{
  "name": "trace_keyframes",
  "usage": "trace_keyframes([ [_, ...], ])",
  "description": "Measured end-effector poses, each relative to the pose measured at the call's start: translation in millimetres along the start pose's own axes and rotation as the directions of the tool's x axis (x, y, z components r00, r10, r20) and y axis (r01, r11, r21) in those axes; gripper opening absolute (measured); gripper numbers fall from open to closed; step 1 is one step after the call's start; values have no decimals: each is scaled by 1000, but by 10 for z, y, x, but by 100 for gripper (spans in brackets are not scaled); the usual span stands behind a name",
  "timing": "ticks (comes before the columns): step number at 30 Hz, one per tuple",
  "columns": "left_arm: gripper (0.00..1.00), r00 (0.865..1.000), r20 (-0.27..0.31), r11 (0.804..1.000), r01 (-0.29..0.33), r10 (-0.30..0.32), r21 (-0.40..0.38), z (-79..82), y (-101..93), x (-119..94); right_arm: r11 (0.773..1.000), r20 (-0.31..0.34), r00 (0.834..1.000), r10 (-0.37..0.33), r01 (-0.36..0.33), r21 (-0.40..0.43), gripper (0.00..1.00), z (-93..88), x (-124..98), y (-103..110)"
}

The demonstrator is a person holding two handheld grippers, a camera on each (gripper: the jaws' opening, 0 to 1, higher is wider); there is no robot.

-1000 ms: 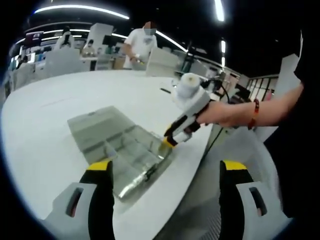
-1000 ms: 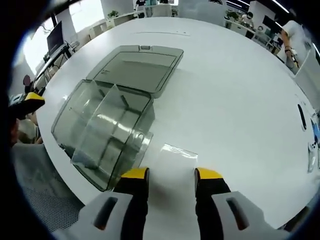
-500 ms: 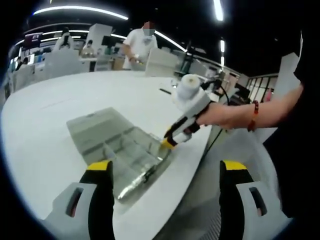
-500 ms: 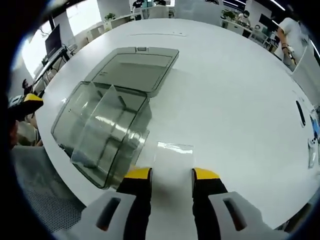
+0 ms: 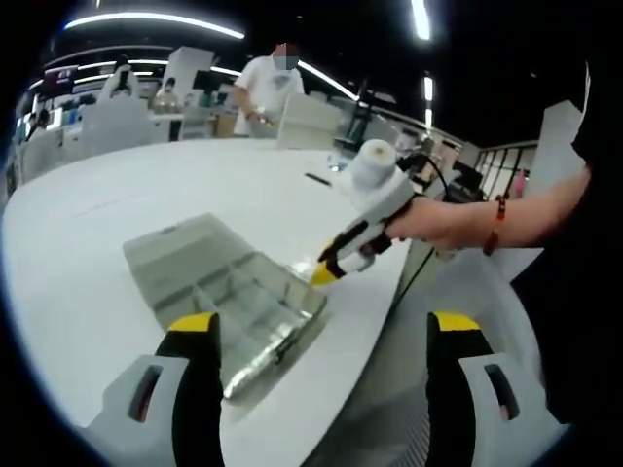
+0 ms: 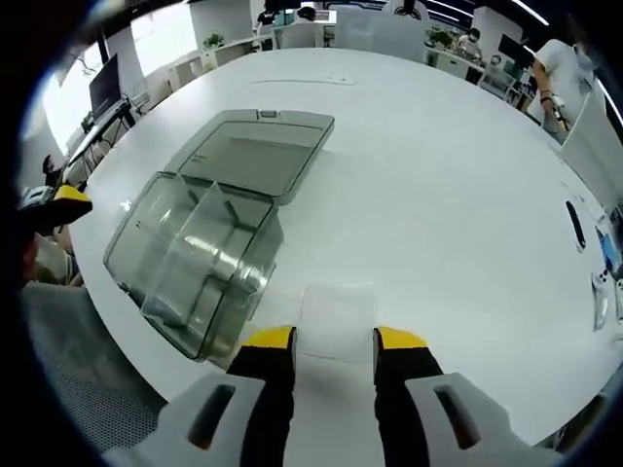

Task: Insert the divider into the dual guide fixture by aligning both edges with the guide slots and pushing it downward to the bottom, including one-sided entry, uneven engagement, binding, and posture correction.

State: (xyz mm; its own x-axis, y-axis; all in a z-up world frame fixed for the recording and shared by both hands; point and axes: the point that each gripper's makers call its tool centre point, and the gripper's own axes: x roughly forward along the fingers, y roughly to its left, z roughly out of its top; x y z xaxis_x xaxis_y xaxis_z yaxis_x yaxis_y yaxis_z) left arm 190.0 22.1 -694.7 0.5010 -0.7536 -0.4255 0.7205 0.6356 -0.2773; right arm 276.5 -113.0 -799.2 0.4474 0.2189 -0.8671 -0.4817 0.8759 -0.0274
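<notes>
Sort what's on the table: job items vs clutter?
Job:
clear plastic divider sheet, between the right gripper jaws
clear plastic box fixture with open lid
left gripper, open

Lying about:
black pen-like object
small white items at the table edge

white round table (image 6: 458, 195); clear lidded box (image 6: 200, 258), flat clear divider (image 6: 336, 311)

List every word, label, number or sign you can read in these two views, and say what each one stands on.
None can be read.
The clear plastic box, its open lid and the clear divider carry no visible print.
The monitor at the room's edge and the small dark object on the white table are too small and blurred to read.
</notes>
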Motion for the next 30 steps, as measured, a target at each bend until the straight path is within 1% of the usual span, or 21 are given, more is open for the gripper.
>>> trace_keyframes([
  [9,86,1000,4,1000,-8,8,-13,16,9,3,1000,38,999,-14,14,-2,27,67,-89,-39],
  [15,86,999,33,999,-10,11,-39,83,2,3,1000,74,997,-25,25,1,27,141,-185,-56],
  [18,86,999,48,999,-8,10,-39,119,-15,1,1000,94,995,-25,25,4,27,187,-223,-58],
  [23,86,998,65,999,-10,13,-45,149,-36,0,1000,115,993,-19,19,-1,27,224,-281,-25],
  [30,86,998,64,998,-10,13,-55,148,-61,-6,1000,139,990,-9,9,3,27,246,-329,38],
])
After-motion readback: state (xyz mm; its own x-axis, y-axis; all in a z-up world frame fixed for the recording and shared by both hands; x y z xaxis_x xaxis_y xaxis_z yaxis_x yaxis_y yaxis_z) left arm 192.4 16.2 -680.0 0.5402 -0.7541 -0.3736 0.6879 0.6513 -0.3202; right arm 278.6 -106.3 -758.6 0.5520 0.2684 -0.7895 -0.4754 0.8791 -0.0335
